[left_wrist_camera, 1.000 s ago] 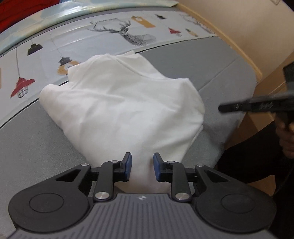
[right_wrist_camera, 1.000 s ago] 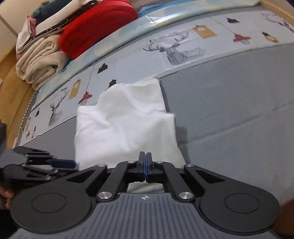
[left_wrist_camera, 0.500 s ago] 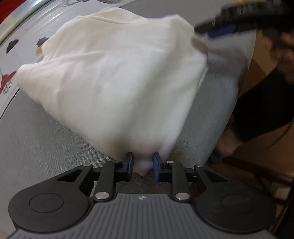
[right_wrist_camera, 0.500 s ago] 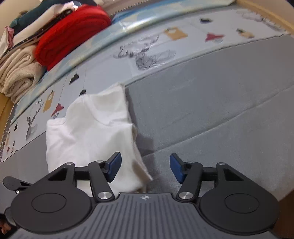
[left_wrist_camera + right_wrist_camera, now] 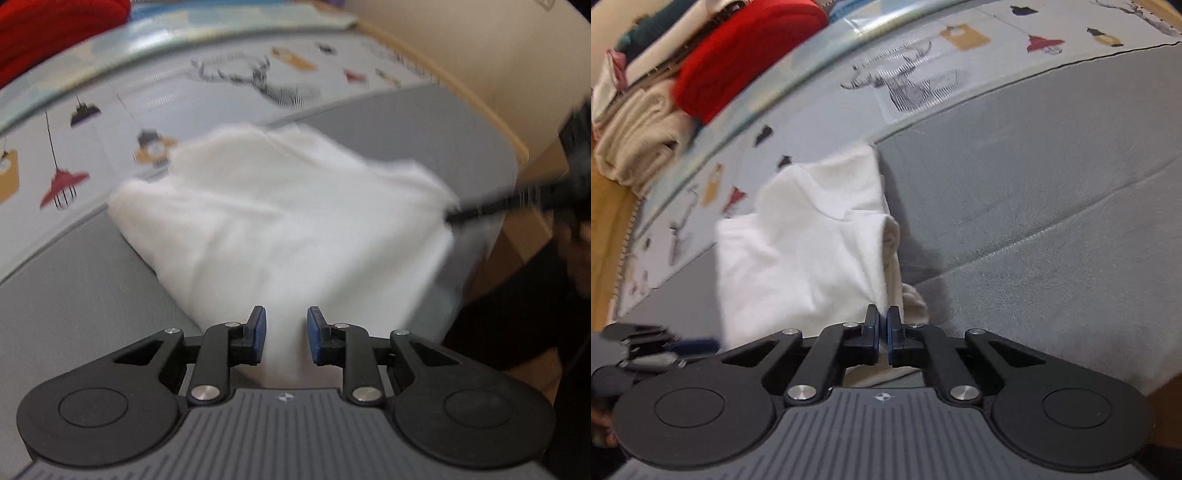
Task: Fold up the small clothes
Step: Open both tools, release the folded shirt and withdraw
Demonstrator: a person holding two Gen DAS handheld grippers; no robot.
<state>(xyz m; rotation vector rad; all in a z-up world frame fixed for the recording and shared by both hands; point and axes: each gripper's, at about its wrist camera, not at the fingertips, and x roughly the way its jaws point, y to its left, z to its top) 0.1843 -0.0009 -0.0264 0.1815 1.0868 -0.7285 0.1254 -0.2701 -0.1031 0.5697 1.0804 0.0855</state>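
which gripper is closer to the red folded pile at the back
Left, probably. The red folded pile sits far back on the left. The left gripper is at the white garment's left side, the right gripper at its right edge.

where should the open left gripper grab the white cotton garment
The left gripper should pinch the near hem corner of the white cotton garment, coming in low from the near side: that edge already lies between its open jaws, while the right gripper is shut on the other corner.
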